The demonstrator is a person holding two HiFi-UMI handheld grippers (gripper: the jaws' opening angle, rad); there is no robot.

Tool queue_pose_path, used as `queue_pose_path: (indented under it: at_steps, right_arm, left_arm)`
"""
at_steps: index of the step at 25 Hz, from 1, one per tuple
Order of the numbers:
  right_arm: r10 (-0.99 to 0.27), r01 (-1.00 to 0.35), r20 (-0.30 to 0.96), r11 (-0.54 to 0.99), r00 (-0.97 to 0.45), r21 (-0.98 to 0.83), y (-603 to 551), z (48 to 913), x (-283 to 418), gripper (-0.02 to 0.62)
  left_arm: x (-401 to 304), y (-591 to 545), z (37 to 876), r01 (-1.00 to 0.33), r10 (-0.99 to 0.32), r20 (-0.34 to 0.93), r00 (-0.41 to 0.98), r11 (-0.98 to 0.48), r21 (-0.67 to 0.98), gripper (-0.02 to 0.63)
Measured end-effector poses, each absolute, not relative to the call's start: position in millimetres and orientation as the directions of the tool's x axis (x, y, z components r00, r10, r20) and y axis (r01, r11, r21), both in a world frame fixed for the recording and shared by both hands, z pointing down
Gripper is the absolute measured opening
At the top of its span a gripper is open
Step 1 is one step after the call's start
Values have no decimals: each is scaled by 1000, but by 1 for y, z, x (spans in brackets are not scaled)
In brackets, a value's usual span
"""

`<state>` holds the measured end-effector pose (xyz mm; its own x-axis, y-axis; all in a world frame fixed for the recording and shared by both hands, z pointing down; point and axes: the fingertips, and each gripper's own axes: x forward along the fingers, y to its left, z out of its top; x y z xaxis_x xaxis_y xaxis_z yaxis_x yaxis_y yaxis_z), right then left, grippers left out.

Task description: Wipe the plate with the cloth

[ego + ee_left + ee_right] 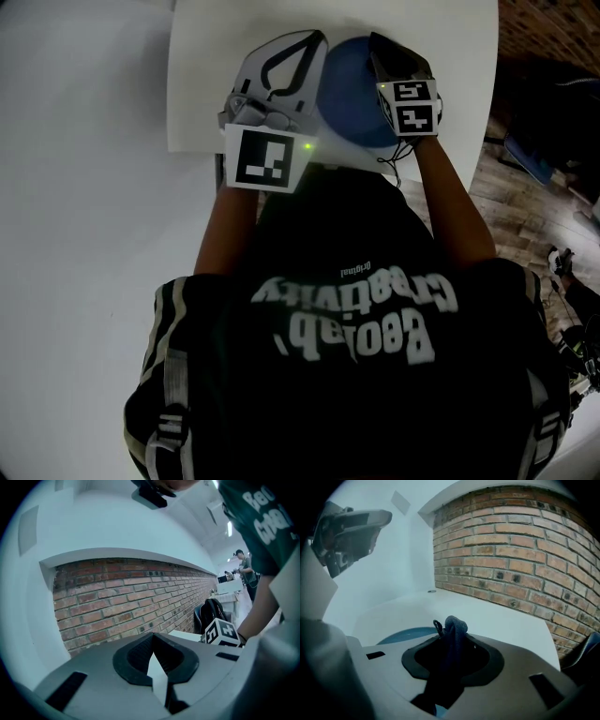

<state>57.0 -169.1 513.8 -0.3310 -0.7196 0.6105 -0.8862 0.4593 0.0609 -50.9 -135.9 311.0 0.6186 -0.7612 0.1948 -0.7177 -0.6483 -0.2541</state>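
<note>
Round blue plate (352, 94), dark ribbed cloth (454, 626) pinched in right gripper (451, 644)

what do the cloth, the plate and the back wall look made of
The cloth looks like soft dark blue fabric, probably knit or woven; it bunches into limp folds. The plate is smooth, blue and fairly matte: ceramic or plastic, hard to tell which. The wall is bare reddish-brown brick with paler mortar lines.
</note>
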Motion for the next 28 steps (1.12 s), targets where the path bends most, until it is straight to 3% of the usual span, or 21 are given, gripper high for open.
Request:
queue_pose_path:
  at_steps: [7,28]
  right_arm:
    - [-682,-885,658,463,-318,52,-176,546,58,107]
    - [-649,-806,643,586,-407,82,-183,556,47,110]
  left_arm:
    - [-48,-147,314,-712,-754,200,626,-657,-248,3]
    - [-43,-155,320,-729,-771,233,593,-637,-250,3]
